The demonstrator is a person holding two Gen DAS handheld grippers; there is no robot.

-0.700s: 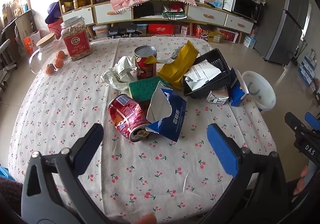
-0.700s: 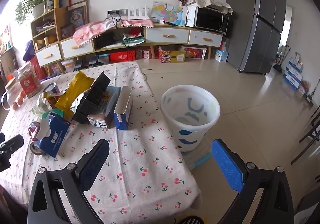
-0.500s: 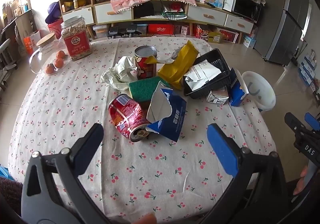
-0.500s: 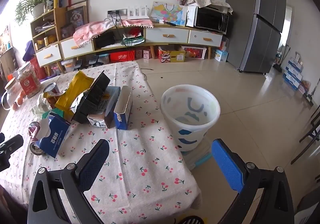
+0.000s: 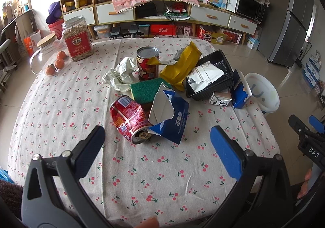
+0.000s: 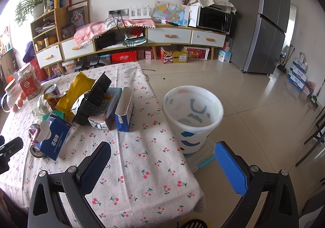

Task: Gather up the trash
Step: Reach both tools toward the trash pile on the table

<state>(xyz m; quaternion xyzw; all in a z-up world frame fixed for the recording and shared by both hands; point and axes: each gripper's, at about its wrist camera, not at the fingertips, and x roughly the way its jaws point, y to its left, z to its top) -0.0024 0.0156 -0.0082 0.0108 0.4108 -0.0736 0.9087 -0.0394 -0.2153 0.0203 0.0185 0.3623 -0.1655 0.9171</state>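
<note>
Cherry-print clothed table [image 5: 61, 110] with crushed red can [image 5: 130, 119], torn blue carton [image 5: 172, 118], green sponge [image 5: 145, 90], black tray [image 5: 211, 79].

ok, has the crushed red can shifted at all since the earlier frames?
No. In the left wrist view the crushed red can lies on its side against the torn blue carton, just below the green sponge, as before.
</note>
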